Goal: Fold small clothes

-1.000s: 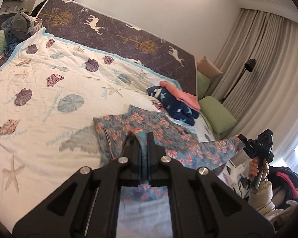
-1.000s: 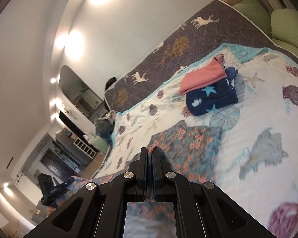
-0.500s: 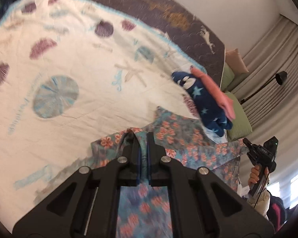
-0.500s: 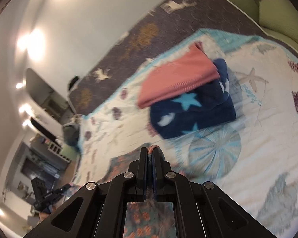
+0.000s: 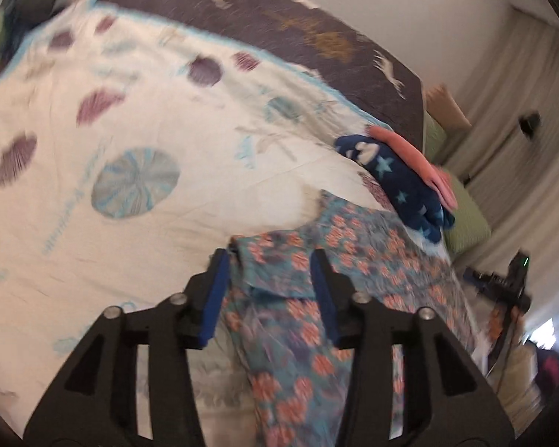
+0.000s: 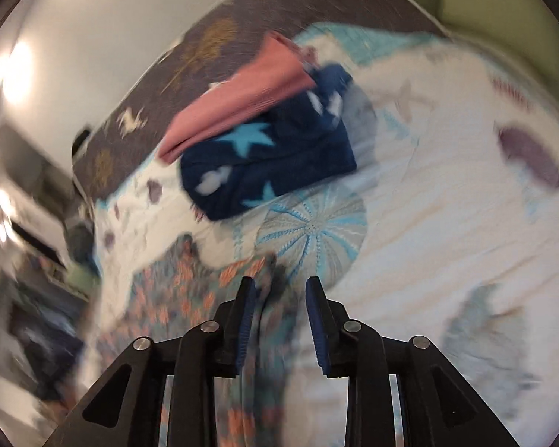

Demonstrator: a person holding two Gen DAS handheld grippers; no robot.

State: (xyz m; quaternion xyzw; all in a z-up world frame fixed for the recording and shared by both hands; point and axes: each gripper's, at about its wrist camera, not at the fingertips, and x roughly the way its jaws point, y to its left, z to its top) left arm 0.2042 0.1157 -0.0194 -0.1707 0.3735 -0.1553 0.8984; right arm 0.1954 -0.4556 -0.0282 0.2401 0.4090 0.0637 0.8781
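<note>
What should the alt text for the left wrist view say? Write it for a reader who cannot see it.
The left gripper is opening over a floral garment that lies between its blue pads on a seashell-print bedspread. Beyond it sits a folded navy star garment with a pink one on top.
</note>
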